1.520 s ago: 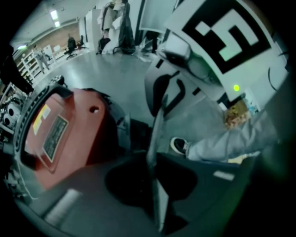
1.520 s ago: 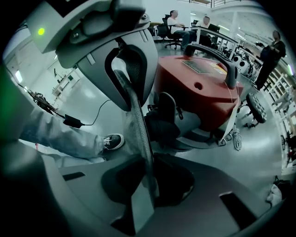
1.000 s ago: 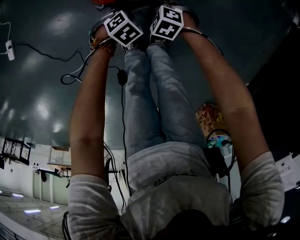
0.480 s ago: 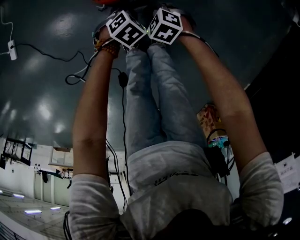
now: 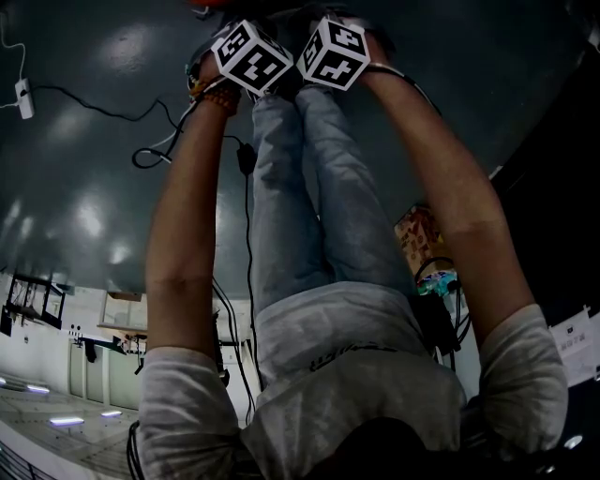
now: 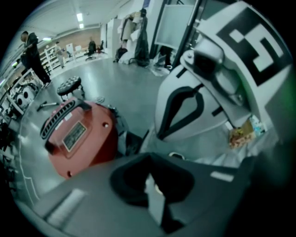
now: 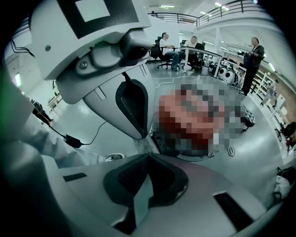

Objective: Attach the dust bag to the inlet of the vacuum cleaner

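Note:
The red vacuum cleaner lies on the grey floor just past my left gripper, with its black handle and label plate facing up. In the head view only its red edge shows at the top. My two grippers are held side by side at arm's length, left and right, near the person's feet. The left gripper view shows the right gripper's white body close by. Both pairs of dark pads meet, each with a thin pale sliver at the seam; I cannot tell what it is. No dust bag is clearly visible.
Black cables and a white power strip lie on the dark floor at left. A patterned box sits at right. A black stool stands behind the vacuum cleaner. People sit at desks far off.
The right gripper's cube has edged a little toward the left one, so the two now nearly touch. The arms stay stretched out.

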The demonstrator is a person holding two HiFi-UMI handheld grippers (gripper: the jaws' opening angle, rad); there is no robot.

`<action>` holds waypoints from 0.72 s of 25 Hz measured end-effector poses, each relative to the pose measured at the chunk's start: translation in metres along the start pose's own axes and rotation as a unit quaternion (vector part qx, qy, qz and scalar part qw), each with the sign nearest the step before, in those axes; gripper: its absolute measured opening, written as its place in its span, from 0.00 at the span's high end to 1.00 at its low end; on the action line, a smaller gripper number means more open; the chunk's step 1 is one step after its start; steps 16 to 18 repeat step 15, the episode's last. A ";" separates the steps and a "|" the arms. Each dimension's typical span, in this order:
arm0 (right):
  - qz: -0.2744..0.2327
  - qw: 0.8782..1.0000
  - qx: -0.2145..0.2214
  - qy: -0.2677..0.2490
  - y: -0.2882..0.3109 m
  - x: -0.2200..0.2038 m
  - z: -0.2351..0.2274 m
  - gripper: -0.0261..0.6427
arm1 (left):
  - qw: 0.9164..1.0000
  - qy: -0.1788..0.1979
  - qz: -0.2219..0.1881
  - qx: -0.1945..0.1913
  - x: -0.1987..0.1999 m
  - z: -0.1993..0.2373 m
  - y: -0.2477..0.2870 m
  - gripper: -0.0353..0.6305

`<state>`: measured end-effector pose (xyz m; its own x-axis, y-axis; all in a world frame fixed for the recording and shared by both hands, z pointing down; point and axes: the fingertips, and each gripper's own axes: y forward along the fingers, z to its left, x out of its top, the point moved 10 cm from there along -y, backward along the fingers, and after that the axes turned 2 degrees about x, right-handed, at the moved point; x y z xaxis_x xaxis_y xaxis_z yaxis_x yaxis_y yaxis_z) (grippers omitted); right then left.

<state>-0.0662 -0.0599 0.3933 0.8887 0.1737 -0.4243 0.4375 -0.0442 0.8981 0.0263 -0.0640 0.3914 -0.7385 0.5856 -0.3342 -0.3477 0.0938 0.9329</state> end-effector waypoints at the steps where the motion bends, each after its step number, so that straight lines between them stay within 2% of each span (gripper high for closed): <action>1: -0.001 1.000 0.000 0.000 0.000 0.001 0.000 0.95 | 1.000 0.000 0.000 0.001 0.000 0.000 0.000 0.94; 18: -0.005 1.000 0.001 -0.003 -0.001 0.006 0.001 0.95 | 1.000 -0.008 0.000 0.000 -0.001 0.002 -0.004 0.94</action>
